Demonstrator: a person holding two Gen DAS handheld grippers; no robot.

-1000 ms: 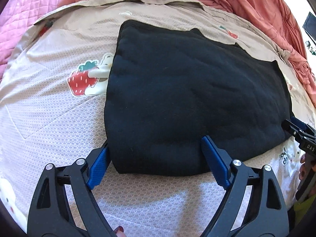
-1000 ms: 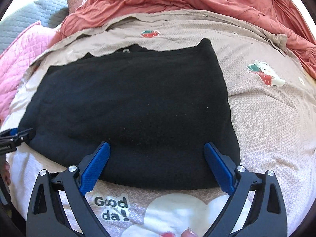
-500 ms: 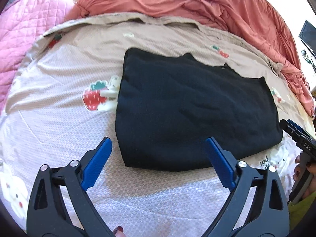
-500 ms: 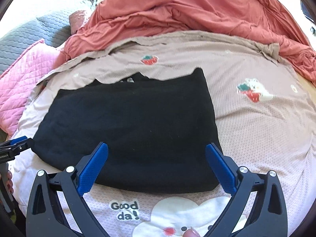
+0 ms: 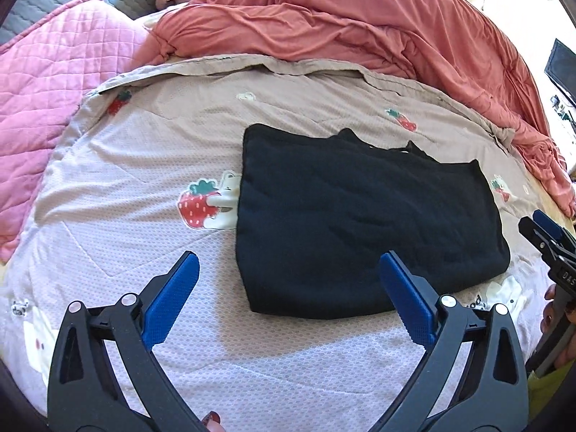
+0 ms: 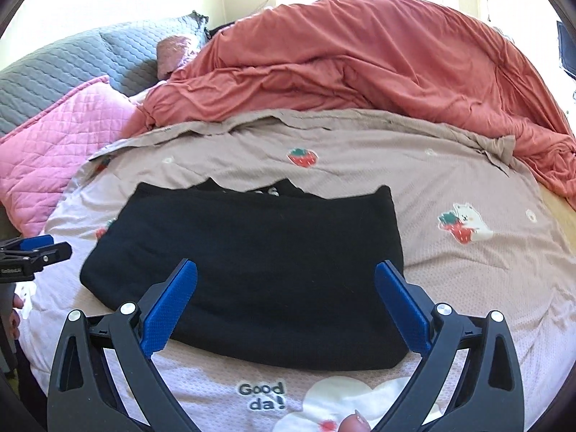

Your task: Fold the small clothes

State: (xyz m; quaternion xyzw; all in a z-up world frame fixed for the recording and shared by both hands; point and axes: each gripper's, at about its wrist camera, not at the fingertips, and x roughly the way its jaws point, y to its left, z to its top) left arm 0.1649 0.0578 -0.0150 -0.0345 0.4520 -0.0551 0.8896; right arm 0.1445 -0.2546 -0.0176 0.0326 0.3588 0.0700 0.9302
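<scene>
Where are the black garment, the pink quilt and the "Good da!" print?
black garment point(image 6: 259, 270), right wrist view, middle of its folded top layer
pink quilt point(image 5: 54, 82), left wrist view, stitched upper surface
"Good da!" print point(image 6: 262, 396), right wrist view, on the lettering

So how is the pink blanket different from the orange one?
The pink blanket has stitched diamond squares, while the orange blanket is smooth cloth. The pink blanket lies fairly flat at the left of the bed, but the orange blanket is bunched in a crumpled heap across the back and down the right side. The orange one also covers more of the bed. Both lie beyond the black top.
</scene>
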